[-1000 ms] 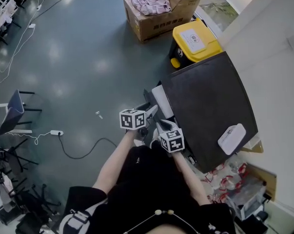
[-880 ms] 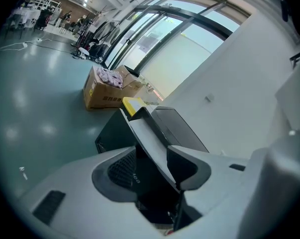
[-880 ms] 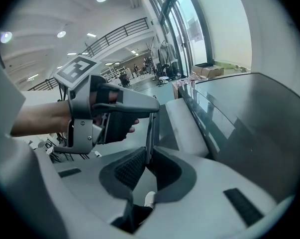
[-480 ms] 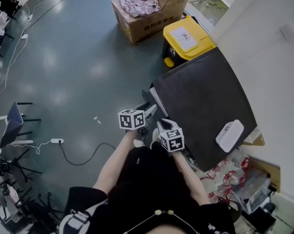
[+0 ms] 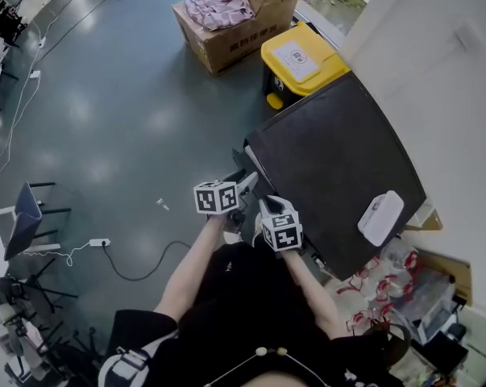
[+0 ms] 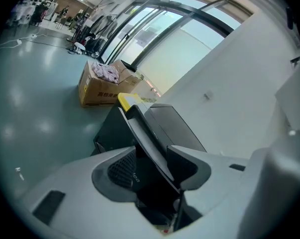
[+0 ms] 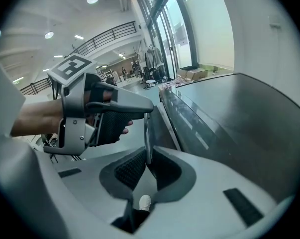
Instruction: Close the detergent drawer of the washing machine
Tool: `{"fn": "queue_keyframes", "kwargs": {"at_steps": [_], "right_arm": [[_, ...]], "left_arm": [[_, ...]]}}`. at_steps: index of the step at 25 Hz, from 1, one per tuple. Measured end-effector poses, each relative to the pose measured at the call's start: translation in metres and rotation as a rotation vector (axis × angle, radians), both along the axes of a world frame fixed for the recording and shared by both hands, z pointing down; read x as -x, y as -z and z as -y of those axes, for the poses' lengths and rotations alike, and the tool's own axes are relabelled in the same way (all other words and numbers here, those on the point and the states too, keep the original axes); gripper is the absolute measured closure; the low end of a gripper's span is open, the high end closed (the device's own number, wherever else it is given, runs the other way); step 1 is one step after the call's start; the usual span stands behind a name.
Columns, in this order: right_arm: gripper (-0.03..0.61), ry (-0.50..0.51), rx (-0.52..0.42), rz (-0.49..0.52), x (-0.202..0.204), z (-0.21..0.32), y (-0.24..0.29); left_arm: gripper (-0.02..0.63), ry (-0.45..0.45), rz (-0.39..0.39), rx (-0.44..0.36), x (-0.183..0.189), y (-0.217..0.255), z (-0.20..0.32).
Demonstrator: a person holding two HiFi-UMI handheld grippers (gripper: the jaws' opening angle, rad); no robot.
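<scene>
While the pale strip of the detergent drawer (image 5: 253,164) stood out broadly from the washing machine (image 5: 331,160) a second ago, we now see only a thin sliver of it at the machine's upper front corner. We judge from this that the drawer has slid most of the way in and that only a short last push is left.

Our right tool (image 7: 148,156) is pressed nearly together and pinches the drawer's thin front edge, which stands upright between its pads. Our left tool (image 6: 154,166) is spread wide. The drawer's front panel runs slantwise through the gap, and the pads do not seem to press on it. Both tools sit just beside each other at the drawer, and neither grip has changed over the last second.

The machine has a flat, dark, bare top, apart from a small white box (image 5: 381,216) lying near its far corner. It stands against a white wall (image 5: 436,71). Beyond it are a bin with a yellow lid (image 5: 299,55) and an open cardboard box (image 5: 226,47) holding clothes. The grey floor (image 5: 130,119) is smooth and shiny, with a power strip (image 5: 97,243) and its cable trailing across it and a chair (image 5: 25,212) well off to the left.
</scene>
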State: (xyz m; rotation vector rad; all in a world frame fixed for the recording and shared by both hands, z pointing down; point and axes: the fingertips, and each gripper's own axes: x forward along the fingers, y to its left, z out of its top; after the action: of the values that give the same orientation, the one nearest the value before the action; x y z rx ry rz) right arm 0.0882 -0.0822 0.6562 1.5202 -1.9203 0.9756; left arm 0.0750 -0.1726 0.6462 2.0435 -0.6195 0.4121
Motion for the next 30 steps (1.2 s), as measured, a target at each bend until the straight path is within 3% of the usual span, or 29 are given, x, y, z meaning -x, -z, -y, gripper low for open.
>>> {"fn": "queue_keyframes", "kwargs": {"at_steps": [11, 14, 18, 21, 23, 30], "right_arm": [[0.526, -0.081, -0.033, -0.108, -0.003, 0.005, 0.003], [0.523, -0.069, -0.045, -0.176, -0.007, 0.003, 0.007], [0.532, -0.094, -0.132, -0.296, -0.021, -0.001, 0.029], [0.416, -0.089, -0.118, -0.341, -0.033, -0.005, 0.028], [0.382, -0.065, -0.097, -0.345, -0.036, -0.005, 0.023], [0.373, 0.046, -0.064, -0.407, -0.044, 0.000, 0.017]], "left_arm": [[0.431, -0.027, 0.014, 0.020, -0.007, -0.002, 0.006], [0.431, -0.034, 0.005, 0.031, -0.007, -0.001, 0.005], [0.431, -0.038, -0.022, 0.028, -0.016, 0.008, 0.010], [0.431, -0.030, -0.028, 0.029, -0.021, 0.008, 0.012], [0.431, -0.020, -0.029, 0.035, -0.024, 0.007, 0.012], [0.431, 0.018, -0.002, 0.036, -0.030, 0.005, 0.012]]}}
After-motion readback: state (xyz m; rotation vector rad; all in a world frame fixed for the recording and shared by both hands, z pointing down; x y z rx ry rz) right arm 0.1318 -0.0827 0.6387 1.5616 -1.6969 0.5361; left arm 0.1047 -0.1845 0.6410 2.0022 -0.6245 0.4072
